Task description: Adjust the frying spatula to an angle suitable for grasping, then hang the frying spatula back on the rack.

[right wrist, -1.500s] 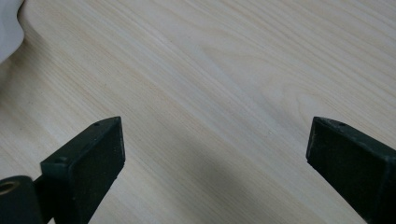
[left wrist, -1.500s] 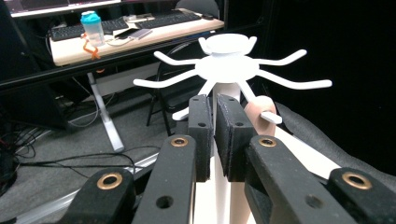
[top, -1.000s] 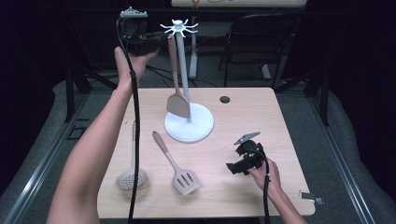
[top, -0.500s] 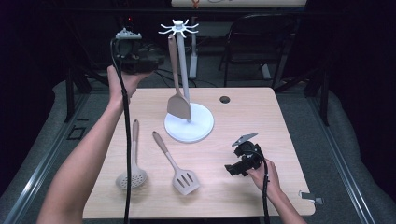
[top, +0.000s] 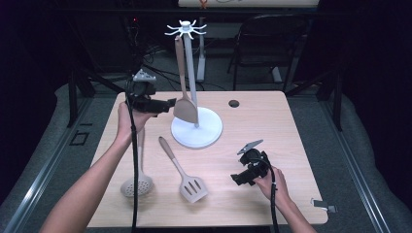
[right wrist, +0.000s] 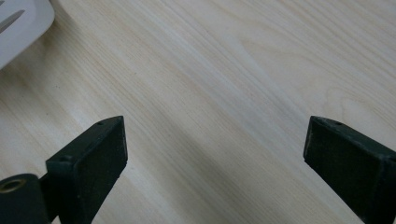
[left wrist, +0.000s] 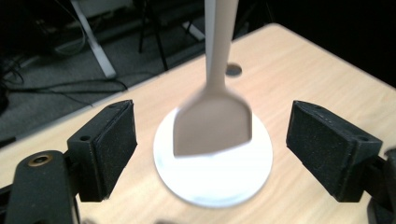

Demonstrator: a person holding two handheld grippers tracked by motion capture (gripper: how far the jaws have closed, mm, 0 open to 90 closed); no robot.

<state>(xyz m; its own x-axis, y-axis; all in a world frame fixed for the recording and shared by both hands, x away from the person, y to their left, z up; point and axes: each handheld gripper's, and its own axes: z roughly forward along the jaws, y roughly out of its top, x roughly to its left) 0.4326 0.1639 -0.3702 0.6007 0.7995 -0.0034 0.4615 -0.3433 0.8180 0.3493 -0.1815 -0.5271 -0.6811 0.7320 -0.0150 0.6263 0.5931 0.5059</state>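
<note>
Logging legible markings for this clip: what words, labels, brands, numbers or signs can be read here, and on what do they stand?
None can be read.
The hanging spatula, the white stand, the slotted turner, the skimmer and the table bear no visible print.
The left gripper and the right gripper show plain black pads with no lettering.

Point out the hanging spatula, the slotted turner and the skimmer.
hanging spatula (top: 185, 109), high view, on its blade.
slotted turner (top: 193, 187), high view, on its slotted head.
skimmer (top: 136, 186), high view, on its perforated bowl.
</note>
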